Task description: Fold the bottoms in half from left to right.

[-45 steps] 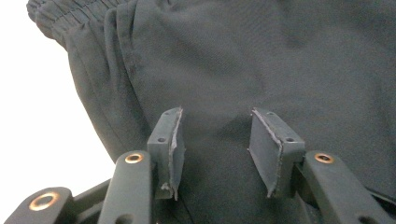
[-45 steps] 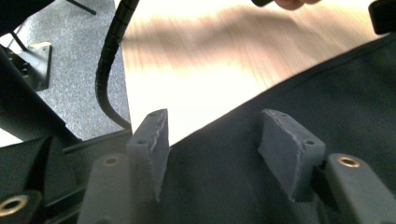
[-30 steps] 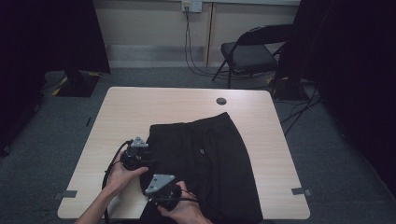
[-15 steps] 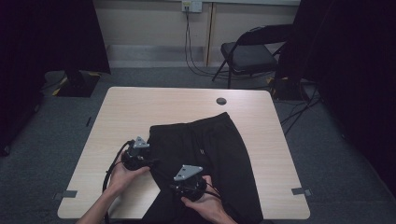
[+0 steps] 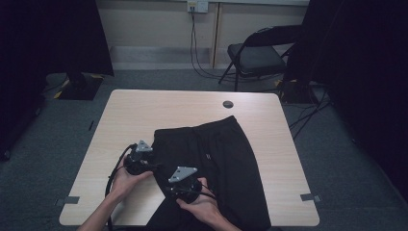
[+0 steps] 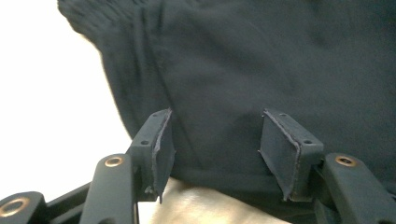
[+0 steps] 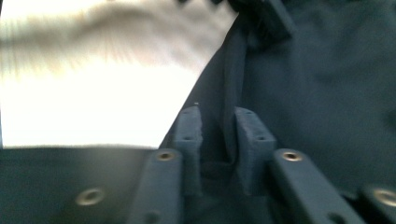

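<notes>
From the high view, a pair of black fabric shorts point(image 5: 211, 163) lies flat on the light wooden table point(image 5: 144, 110), spread from about the middle down to the near edge. The left gripper point(image 5: 144, 161) sits at the garment's left edge, and the right gripper point(image 5: 185, 185) is just beside it, over the cloth nearer the person.

Left gripper view: the two black jaws stand well apart with the dark cloth's edge lying between them, but the pads point(image 6: 161, 149) aren't pressing on it, so that one's open. The bright tabletop shows to the left of the fabric.

Right gripper view, a bit blurry: the jaws have just been closing, and they're down to a narrow gap with a fold of the shorts' edge running up between them. The pads point(image 7: 250, 137) look pinched on that fold.
</notes>
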### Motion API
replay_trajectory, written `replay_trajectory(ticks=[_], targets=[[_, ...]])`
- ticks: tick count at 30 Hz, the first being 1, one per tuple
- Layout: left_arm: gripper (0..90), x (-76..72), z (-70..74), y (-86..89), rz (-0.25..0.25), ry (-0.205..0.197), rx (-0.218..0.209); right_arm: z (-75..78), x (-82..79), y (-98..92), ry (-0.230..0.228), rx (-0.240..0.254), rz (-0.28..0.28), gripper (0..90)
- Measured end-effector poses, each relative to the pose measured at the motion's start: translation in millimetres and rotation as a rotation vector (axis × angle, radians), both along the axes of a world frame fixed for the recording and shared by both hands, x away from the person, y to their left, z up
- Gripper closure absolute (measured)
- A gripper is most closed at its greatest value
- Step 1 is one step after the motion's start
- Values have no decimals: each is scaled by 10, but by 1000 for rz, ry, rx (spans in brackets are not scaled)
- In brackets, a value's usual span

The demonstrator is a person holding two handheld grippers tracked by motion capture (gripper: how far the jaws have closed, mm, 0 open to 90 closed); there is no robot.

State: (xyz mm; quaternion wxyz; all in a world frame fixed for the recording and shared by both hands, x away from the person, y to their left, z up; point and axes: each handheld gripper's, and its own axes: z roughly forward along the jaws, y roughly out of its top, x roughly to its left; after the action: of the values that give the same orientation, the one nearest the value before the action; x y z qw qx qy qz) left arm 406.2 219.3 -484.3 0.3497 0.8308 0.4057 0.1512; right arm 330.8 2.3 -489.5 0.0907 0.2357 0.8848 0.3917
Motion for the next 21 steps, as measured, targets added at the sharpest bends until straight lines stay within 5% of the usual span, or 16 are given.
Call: replay_trajectory(ticks=[4,10,16,21], targets=[[426,39,52,132,69,-46,-37,28,-60,-81,18,15,10,768],[354,244,21,209,107,1,-81,10,-160,-65,27,-5,30,729],[339,327,-88,93,82,17,-41,-27,-208,-97,34,-2,31,708],[489,329,-93,20,89,-14,-25,-39,-235,-69,35,11,18,794]])
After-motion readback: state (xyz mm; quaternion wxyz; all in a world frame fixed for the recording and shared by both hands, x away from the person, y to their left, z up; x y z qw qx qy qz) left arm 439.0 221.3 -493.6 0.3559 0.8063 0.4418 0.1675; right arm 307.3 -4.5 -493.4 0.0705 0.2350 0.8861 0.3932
